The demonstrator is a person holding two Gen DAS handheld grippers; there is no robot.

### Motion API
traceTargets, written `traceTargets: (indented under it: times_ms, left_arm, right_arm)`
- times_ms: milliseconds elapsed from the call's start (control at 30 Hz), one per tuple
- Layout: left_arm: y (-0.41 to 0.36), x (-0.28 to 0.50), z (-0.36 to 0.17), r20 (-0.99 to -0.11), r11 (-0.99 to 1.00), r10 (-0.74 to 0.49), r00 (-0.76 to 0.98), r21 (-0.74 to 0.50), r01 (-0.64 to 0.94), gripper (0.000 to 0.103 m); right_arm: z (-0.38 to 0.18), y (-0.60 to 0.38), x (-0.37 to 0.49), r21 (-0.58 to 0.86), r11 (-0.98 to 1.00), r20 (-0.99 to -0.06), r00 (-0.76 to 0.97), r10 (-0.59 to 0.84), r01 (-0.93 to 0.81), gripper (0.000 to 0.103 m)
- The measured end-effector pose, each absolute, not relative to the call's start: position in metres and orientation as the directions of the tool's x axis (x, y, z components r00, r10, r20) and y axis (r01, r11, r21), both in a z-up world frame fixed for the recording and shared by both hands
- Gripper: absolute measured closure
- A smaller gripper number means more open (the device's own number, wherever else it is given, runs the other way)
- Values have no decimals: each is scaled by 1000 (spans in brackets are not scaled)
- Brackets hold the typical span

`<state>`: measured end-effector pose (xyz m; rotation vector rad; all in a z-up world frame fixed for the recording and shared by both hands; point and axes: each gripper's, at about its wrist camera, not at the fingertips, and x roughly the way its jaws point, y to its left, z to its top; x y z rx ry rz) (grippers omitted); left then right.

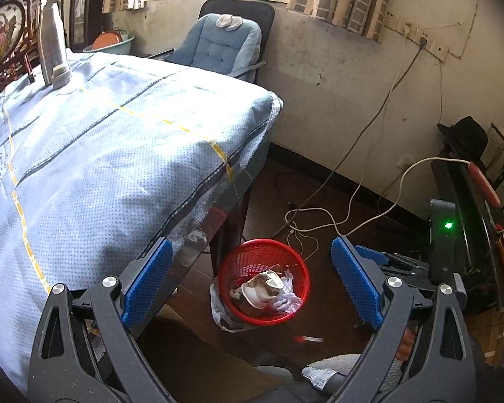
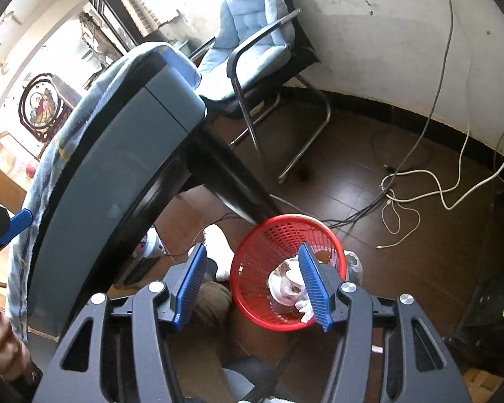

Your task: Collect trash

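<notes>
In the left wrist view, a tabletop (image 1: 100,154) draped in a pale blue dotted cloth filled the left side, with a metal flask (image 1: 53,45) standing upright near its far edge beside a round framed picture (image 1: 3,33). A chair with a blue cushion (image 1: 218,43) stood beyond the far corner, against the wall. The left gripper (image 1: 248,280) hung with its blue fingers (image 1: 148,282) spread wide and nothing between them. Seen through that gap, a red mesh basket (image 1: 297,268) sat on the dark floor just beside the table leg, holding crumpled paper cups and plastic wrap (image 1: 268,288). A small red-and-white scrap (image 1: 307,338) lay on the floor just in front of the basket; what it was could not be made out. White cables (image 1: 336,221) trailed across the floor behind, and to the right a dark device showed a green light (image 1: 448,225).

In the right wrist view, the tabletop's edge (image 2: 124,154) curved across the left, and a white-socked foot (image 2: 218,245) rested on the floor beside the basket (image 2: 252,285). The right gripper (image 2: 252,285) hovered above the basket with its fingers (image 2: 314,288) partly open and empty, the right finger over the trash (image 2: 285,288) inside.
</notes>
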<state>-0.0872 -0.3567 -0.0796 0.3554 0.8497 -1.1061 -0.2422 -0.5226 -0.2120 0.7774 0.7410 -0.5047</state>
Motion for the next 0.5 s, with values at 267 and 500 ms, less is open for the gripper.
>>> traceTargets:
  times_ms: [267, 500]
  left_arm:
    - [-355, -82, -78, -749, 452, -637, 182, -172, 876, 11]
    - [-338, -95, -76, -746, 478, -621, 241, -117, 870, 11]
  right_arm:
    - [-177, -509, -249, 385, 666, -726, 655, -209, 639, 40]
    - [-132, -491, -266, 302, 703, -706, 646, -289, 644, 28]
